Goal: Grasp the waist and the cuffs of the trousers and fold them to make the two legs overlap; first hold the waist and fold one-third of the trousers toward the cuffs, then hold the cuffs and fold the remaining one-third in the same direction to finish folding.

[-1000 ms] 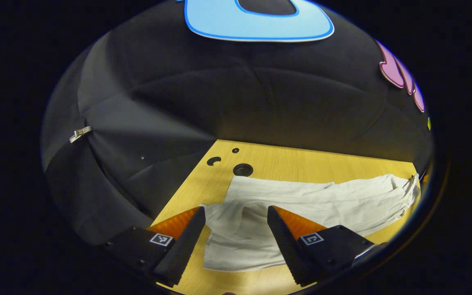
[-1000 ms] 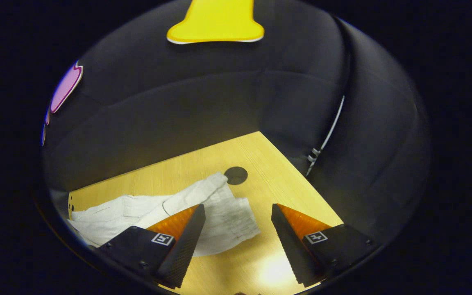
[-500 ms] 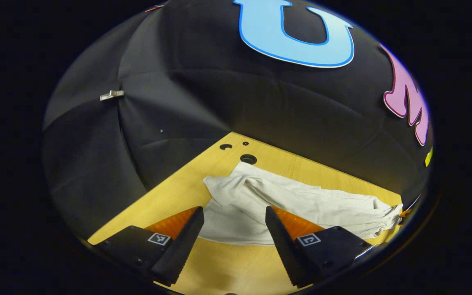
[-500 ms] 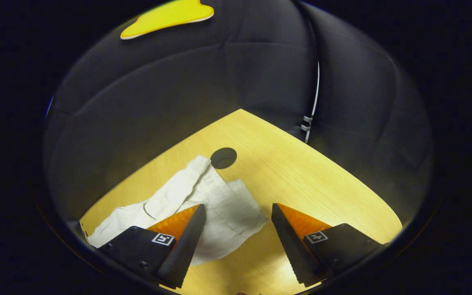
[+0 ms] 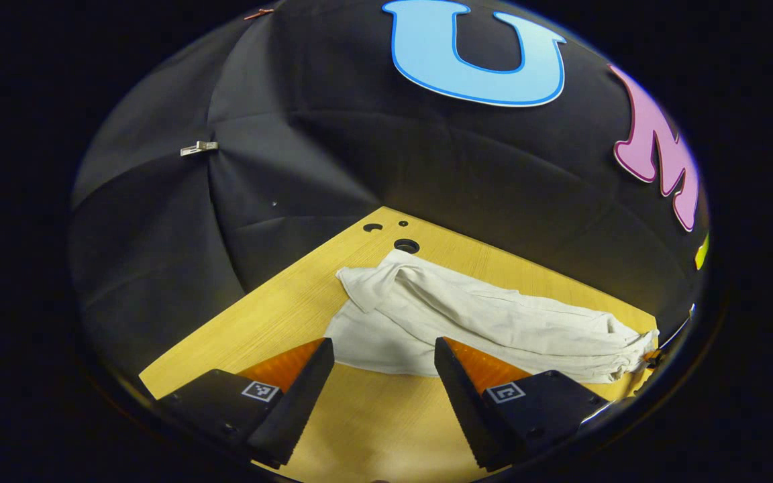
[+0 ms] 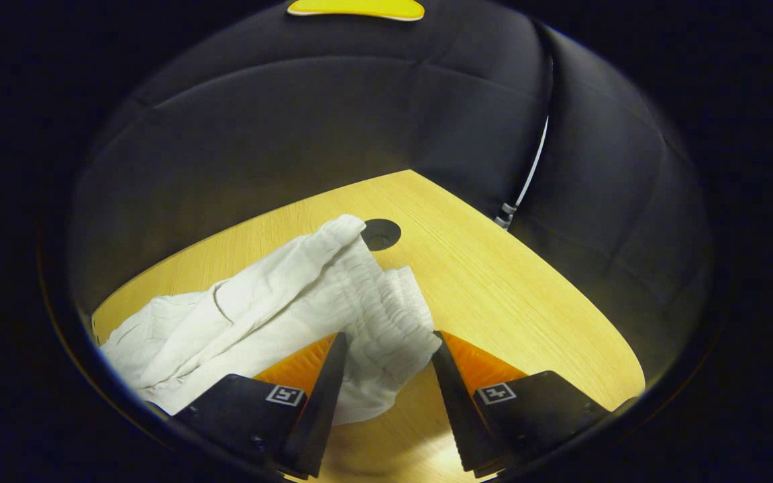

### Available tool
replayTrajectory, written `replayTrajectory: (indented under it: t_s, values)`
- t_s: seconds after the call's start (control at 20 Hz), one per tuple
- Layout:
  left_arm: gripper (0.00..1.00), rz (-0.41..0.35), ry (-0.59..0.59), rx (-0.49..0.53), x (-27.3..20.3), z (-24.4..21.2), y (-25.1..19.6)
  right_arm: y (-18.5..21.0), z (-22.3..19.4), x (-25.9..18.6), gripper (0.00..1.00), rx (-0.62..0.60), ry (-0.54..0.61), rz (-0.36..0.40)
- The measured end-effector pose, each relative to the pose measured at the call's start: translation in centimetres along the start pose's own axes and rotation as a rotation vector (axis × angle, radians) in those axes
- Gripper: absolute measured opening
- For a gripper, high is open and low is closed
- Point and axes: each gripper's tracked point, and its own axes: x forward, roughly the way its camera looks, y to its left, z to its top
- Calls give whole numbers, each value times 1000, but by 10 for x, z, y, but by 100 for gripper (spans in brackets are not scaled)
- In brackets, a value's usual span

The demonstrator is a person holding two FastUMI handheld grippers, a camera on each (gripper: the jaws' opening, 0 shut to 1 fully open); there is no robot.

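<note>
White trousers (image 5: 494, 322) lie stretched along the yellow wooden table (image 5: 373, 429), rumpled, with one leg partly over the other. In the left gripper view their near end lies just beyond my left gripper (image 5: 384, 349), which is open, its fingertips at the cloth's near edge. In the right gripper view the gathered elastic waist (image 6: 386, 315) of the trousers (image 6: 259, 315) sits between the fingers of my right gripper (image 6: 386, 339). That gripper is open, with the cloth's right edge at the right fingertip and cloth running behind the left finger.
A round hole (image 5: 406, 245) in the table lies just past the trousers' far corner, and another hole (image 6: 381, 234) lies beside the waist. Bare table (image 6: 507, 295) lies right of the waist. A metal clip (image 5: 198, 147) and a white cable (image 6: 527, 181) hang on the wall.
The left gripper has drawn back, so the trousers lie farther ahead. The right gripper has moved forward over the waist, and its fingers stand closer together.
</note>
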Motion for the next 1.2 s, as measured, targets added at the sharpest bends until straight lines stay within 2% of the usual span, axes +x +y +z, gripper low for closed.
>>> replayTrajectory:
  t_s: [0.05, 0.1, 0.15, 0.2, 0.25, 0.3, 0.4, 0.5, 0.65, 0.8, 0.95, 1.2]
  values:
    - [96, 7, 6, 13, -3, -3, 0, 1, 2, -1, 61, -4, -2, 4]
    - [96, 9, 10, 27, -5, -7, 1, 7, 1, -3, 60, 4, 10, 32]
    - [96, 13, 15, 39, -7, -10, 2, 9, 5, -4, 37, 7, 0, 53]
    - [96, 15, 20, 47, -8, -14, 3, 9, 2, -6, 37, 9, 16, 64]
    - [96, 19, 25, 54, -9, -17, 4, 10, 3, -4, 25, 12, 18, 79]
    - [96, 25, 33, 58, -11, -21, 5, 10, 3, -5, 20, 18, 21, 90]
    - [96, 46, 47, 67, -13, -25, 10, 11, 6, -9, 20, 68, 52, 104]
    - [96, 53, 56, 77, -16, -28, 12, 12, 28, -24, 20, 95, -7, 132]
    - [96, 54, 54, 93, -18, -26, 13, 22, 70, -62, 20, 12, -137, 171]
    - [96, 51, 54, 109, -21, -29, 10, 38, 91, -81, 19, -38, -197, 232]
    - [96, 56, 53, 119, -24, -31, 10, 63, 104, -108, 19, -72, -252, 282]
    - [96, 46, 61, 134, -33, -31, 21, 143, 109, -156, 19, -54, -321, 417]
